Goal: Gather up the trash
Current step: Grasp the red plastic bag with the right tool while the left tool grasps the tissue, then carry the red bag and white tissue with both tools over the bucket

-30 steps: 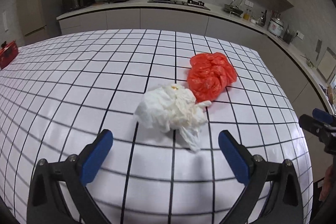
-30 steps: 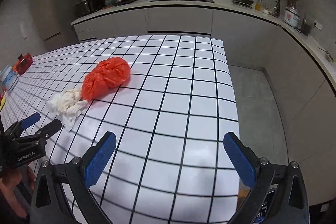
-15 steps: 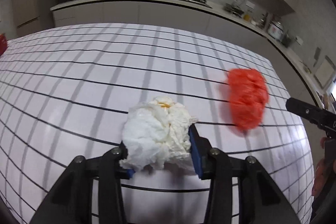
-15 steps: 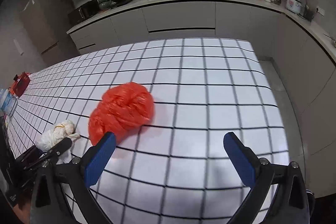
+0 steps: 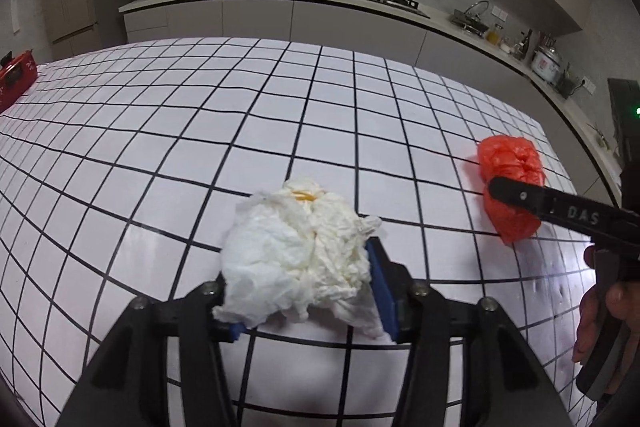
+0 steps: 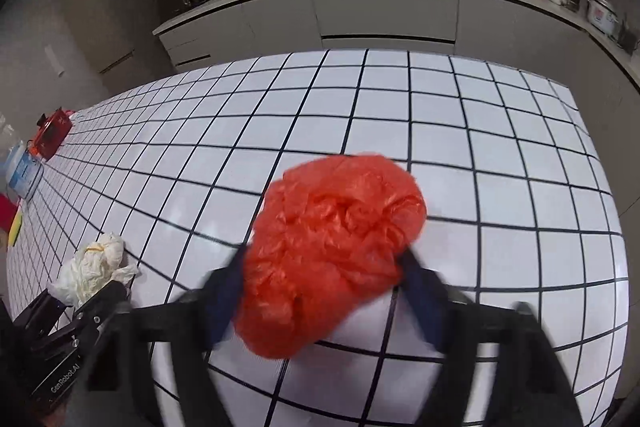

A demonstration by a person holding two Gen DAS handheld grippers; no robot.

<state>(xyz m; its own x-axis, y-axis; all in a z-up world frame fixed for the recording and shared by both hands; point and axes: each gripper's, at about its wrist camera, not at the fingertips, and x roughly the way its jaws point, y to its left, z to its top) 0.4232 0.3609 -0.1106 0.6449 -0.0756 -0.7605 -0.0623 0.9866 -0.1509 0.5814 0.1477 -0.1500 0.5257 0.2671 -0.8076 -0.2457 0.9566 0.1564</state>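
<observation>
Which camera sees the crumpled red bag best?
The right wrist view: the red bag fills the middle, big and close between the right gripper fingers. The left wrist view shows it small at the table's right edge, partly behind a black gripper finger.

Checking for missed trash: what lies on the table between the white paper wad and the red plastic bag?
Nothing: only bare tiled table between white paper wad and red plastic bag, in the left wrist view.

Left claw (image 5: 304, 291) clamped; right claw (image 6: 324, 291) just closing, tilted down.
</observation>
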